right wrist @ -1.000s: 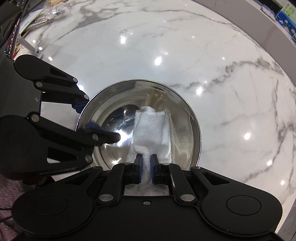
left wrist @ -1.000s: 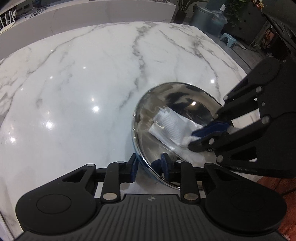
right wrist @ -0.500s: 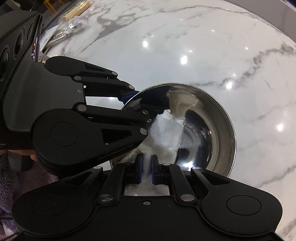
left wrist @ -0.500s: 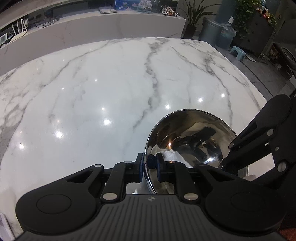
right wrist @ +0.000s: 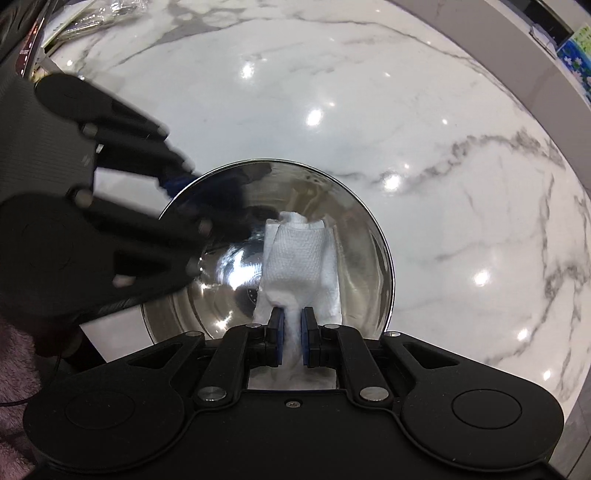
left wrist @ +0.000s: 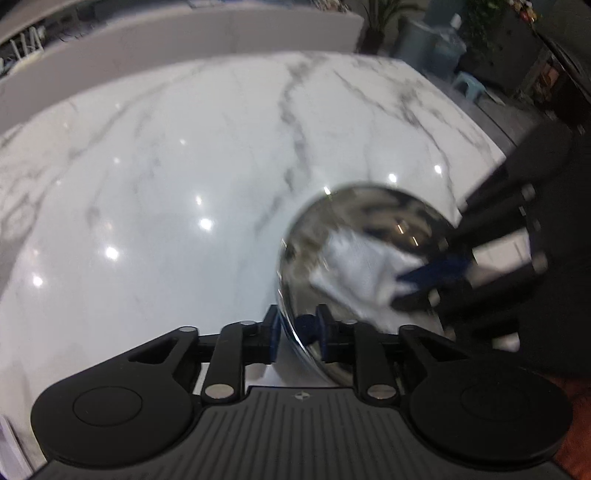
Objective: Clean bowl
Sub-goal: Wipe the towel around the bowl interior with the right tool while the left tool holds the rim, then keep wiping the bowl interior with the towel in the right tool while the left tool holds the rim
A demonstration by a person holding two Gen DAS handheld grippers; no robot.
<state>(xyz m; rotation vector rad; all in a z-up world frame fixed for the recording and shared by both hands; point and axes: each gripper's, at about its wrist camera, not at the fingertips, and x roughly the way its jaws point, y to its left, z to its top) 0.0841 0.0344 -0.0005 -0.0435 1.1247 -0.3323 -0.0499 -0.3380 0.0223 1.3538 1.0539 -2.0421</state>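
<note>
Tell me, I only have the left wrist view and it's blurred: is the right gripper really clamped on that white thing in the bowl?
Observer: Yes. In the right wrist view the right gripper is shut on a white paper towel, which is bunched between its pads.
Operator: Where does the towel lie?
Observer: It runs from the near wall of the steel bowl across the bottom, towards the far wall.
Operator: Anything else on the table?
Observer: Clear plastic wrapping lies at the far left edge of the marble table, apart from the bowl.
</note>
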